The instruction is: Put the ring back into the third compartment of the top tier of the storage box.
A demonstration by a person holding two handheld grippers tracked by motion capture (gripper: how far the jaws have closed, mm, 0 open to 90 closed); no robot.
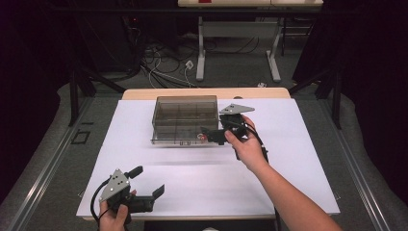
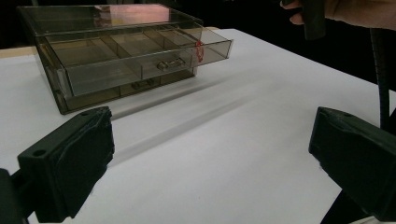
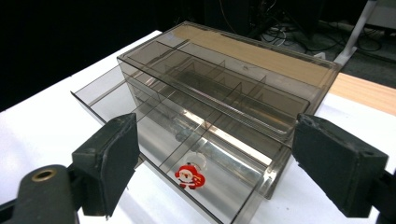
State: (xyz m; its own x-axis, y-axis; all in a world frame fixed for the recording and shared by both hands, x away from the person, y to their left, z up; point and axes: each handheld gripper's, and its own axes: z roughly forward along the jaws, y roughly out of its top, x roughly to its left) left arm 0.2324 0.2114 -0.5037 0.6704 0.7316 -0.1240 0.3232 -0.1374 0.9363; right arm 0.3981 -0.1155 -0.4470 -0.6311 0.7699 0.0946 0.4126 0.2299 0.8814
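Two tools work over a white tabletop (image 1: 288,159). Nearest, at about 7 o'clock in the high view, the left tool (image 1: 149,182) rests by the front edge with jaws spread and nothing between them; it stands well apart from the work. Farther off, near the centre, the right tool (image 1: 210,134) hovers at the 3 o'clock end of the pulled-out drawer (image 3: 154,154); in the right gripper view its jaws are released, standing wide to either side of the drawer's end compartment without pressing on anything. A small red-and-white Santa charm (image 3: 190,176) lies on the floor of that compartment, just below and between the jaws. Behind, at 12 o'clock, the smoked-plastic organizer box (image 1: 185,111) sits with the drawer drawn toward the person. Judged step: the charm appears just placed in the drawer. The next move likely calls for lifting the right tool clear, then pushing the drawer shut squarely so that it does not jam.
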